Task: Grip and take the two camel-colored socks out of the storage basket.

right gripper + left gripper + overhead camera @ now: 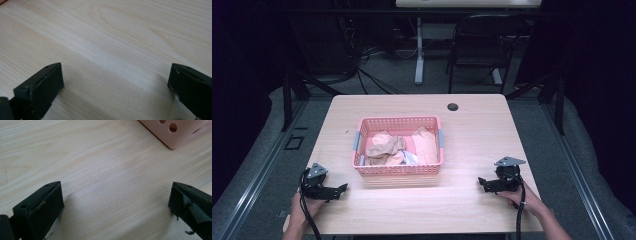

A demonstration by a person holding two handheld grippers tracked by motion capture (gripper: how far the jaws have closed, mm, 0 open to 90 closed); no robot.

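Observation:
A pink perforated basket (398,169) stands in the middle of the light wooden table (472,135), with crumpled beige and peach cloths (386,146) inside it. My left gripper (343,188) rests low on the table at the front left, jaws pointing right toward the basket's near left corner. Its own view shows the jaws wide apart with bare wood between them (116,195) and the basket corner (175,133) at the top right. My right gripper (481,182) rests at the front right, pointing left. Its jaws stand wide apart over bare wood (116,75).
A round cable hole (453,106) sits near the table's far edge. Beyond the table stand a black chair (484,37) and a white desk leg (419,50), with cables on the floor. The person's hands hold both grippers at the near edge.

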